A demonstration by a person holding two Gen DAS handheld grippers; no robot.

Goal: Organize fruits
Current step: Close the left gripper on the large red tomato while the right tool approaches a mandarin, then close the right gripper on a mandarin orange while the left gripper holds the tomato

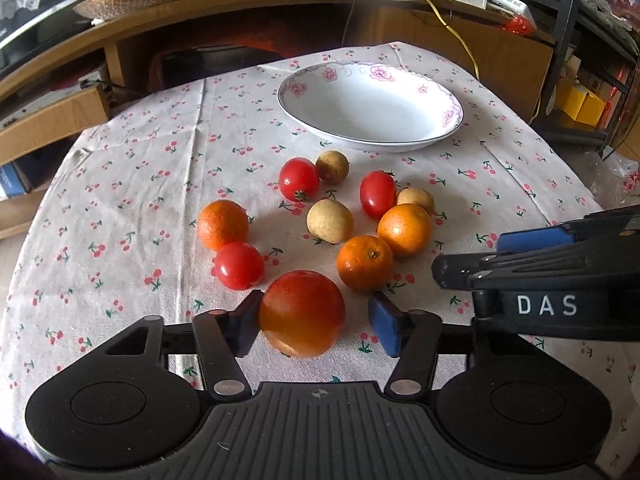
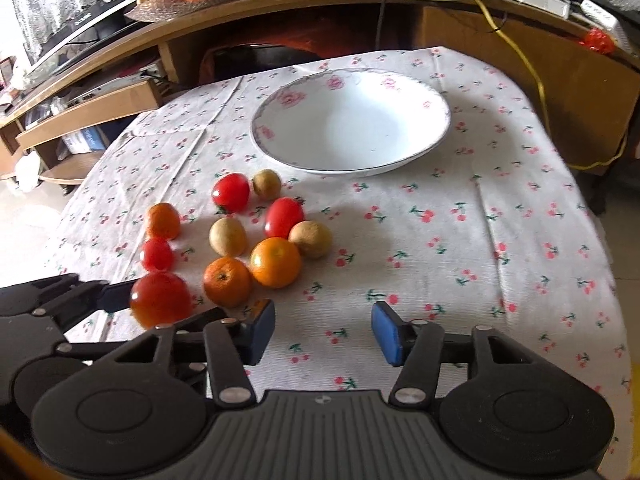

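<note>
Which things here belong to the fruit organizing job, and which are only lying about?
For the job:
- reddish-orange fruit between the left hand-held gripper fingers
- oranges, tomatoes and small brown fruits on the tablecloth
- empty flowered bowl
- right hand-held gripper, open

Lying about:
- glass fruit dish on the shelf
- yellow cable

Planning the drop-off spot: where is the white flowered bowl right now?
The white flowered bowl sits empty at the far side of the cherry-print tablecloth, just beyond the fruit cluster; nearest to it is a small brown fruit. The right wrist view shows it far centre.
</note>
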